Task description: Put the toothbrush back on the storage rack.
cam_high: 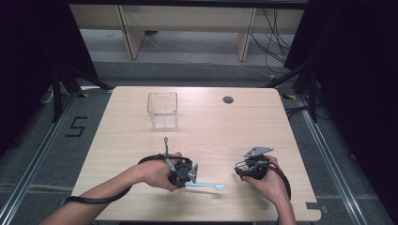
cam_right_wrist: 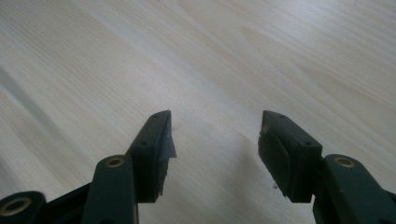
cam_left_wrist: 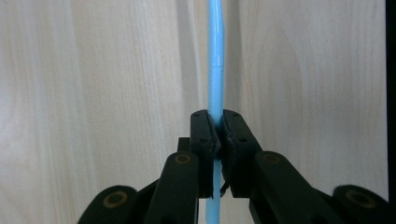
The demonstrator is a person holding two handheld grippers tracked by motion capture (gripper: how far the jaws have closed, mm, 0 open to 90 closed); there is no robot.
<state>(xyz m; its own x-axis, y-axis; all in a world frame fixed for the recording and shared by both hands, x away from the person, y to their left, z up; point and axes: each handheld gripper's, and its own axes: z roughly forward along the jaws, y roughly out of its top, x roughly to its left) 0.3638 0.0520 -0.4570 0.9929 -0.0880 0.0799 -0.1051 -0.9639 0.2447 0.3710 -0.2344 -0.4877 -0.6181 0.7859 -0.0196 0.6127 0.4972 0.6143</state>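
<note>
Blue toothbrush (cam_left_wrist: 215, 70): pinched at its handle by your left gripper (cam_high: 182, 174), low over the tabletop (cam_high: 225, 136), well short of the clear bin (cam_high: 162, 108). Right gripper (cam_right_wrist: 212, 140) spread, empty. Keep the pinch firm; lift level toward the bin

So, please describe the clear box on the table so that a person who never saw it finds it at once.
Start at the light wooden table and look at its far half, left of the small round dark hole. There stands the clear box, open at the top. It is see-through, unlike the light blue stick near the person.
</note>
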